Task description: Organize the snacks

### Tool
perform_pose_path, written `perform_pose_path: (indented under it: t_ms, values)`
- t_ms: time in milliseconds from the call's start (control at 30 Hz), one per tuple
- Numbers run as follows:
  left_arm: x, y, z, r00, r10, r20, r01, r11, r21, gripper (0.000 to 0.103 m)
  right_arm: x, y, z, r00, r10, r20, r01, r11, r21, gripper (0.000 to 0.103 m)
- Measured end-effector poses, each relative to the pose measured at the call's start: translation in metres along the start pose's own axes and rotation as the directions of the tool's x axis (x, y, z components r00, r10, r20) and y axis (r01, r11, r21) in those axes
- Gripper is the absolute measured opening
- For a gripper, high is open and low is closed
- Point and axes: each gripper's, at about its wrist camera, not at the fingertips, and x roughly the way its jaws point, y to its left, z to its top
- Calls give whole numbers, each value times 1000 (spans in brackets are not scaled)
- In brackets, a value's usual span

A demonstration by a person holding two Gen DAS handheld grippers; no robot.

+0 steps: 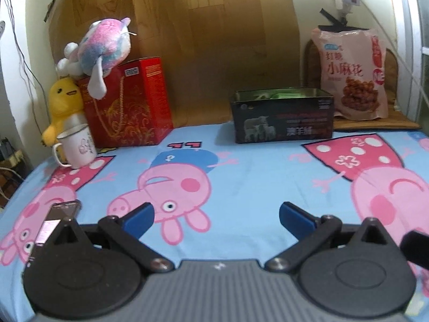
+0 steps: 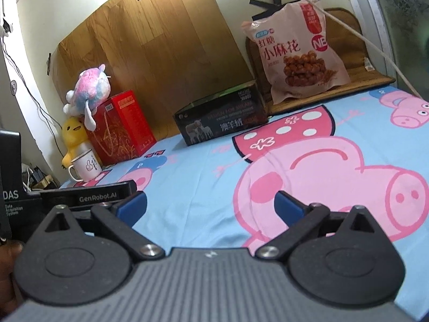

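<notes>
Jaws of the left gripper (image 1: 215, 216) and right gripper (image 2: 210, 205) are gaping wide, holding nothing. The black box (image 1: 283, 119), upper right of centre, is showing green contents; the snack bag (image 1: 352, 73) is standing just beyond.

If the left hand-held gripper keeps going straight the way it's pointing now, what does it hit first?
Most likely the cartoon-print sheet: the left hand-held gripper is open, holds nothing and tilts downward over bare cloth. On a flatter line it would probably reach the black box first, though depth is hard to judge.
</notes>
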Motion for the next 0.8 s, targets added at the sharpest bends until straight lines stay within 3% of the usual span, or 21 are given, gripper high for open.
perform_pose_path:
  t_ms: [167, 800]
  values:
    - [2, -2, -1, 995, 90, 40, -92, 995, 49, 103, 6, -1, -2, 1000, 8, -23, -8, 1000, -2, 102]
    - [13, -11, 3, 985, 162, 60, -168, 978, 125, 103, 8, -11, -2, 1000, -2, -6, 2, 999, 36, 102]
